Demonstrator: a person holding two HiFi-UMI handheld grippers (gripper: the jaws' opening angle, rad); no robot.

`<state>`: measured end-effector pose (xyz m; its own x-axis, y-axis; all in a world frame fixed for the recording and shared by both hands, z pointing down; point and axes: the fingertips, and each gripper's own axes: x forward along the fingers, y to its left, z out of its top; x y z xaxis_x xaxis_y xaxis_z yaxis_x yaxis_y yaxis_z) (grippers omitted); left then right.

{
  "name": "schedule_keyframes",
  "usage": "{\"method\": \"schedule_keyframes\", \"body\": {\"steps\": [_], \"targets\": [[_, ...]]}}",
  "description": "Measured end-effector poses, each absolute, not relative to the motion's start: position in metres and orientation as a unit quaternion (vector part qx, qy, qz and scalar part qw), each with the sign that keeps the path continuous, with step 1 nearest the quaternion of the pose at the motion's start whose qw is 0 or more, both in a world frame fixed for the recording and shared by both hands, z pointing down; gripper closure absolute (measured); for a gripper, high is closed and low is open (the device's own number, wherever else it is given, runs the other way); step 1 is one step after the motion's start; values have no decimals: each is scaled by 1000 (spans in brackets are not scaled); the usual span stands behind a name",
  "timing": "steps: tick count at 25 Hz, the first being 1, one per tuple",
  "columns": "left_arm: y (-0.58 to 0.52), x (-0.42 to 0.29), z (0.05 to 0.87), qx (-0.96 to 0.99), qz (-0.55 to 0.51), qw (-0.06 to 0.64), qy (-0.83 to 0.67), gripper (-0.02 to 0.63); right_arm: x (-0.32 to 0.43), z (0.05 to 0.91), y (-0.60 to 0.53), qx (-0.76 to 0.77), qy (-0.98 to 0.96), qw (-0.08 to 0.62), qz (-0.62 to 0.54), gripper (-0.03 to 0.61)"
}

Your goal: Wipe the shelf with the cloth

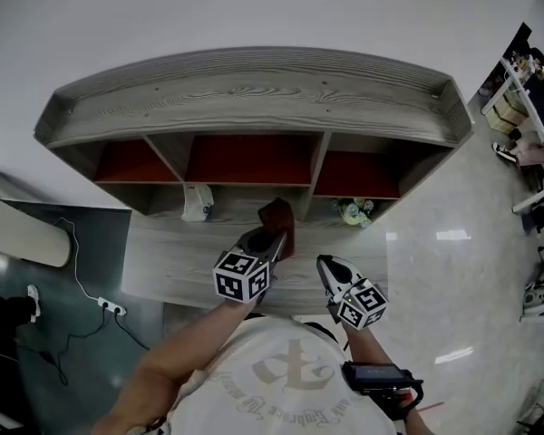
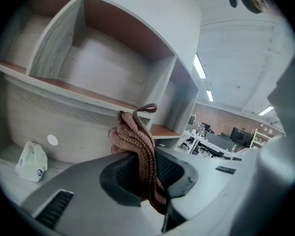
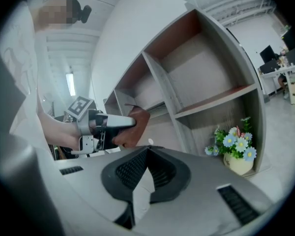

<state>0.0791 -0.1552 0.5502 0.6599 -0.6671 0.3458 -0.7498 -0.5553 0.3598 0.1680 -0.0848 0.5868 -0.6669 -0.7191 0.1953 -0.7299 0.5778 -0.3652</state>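
Note:
A grey wooden shelf unit with red-brown back panels stands in front of me. My left gripper is shut on a reddish-brown knitted cloth, held just before the middle lower compartment. In the left gripper view the cloth hangs bunched between the jaws of the left gripper. My right gripper hovers above the lower ledge, right of the left one, apart from the cloth. In its own view the right gripper is shut on nothing, and the left gripper with the cloth shows ahead.
A white packet lies in the lower left compartment. A pot of flowers stands in the lower right one. A power strip with cable lies on the floor at left. Office desks stand far right.

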Motion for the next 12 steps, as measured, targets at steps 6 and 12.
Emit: {"method": "schedule_keyframes", "body": {"steps": [6,12], "targets": [[-146,26,553,881,84,200,-421,538,146,574,-88,383,-904,22,191,574],[-135,-16,561,877,78,188,-435,538,123,567,-88,362,-916,34,171,575]]}}
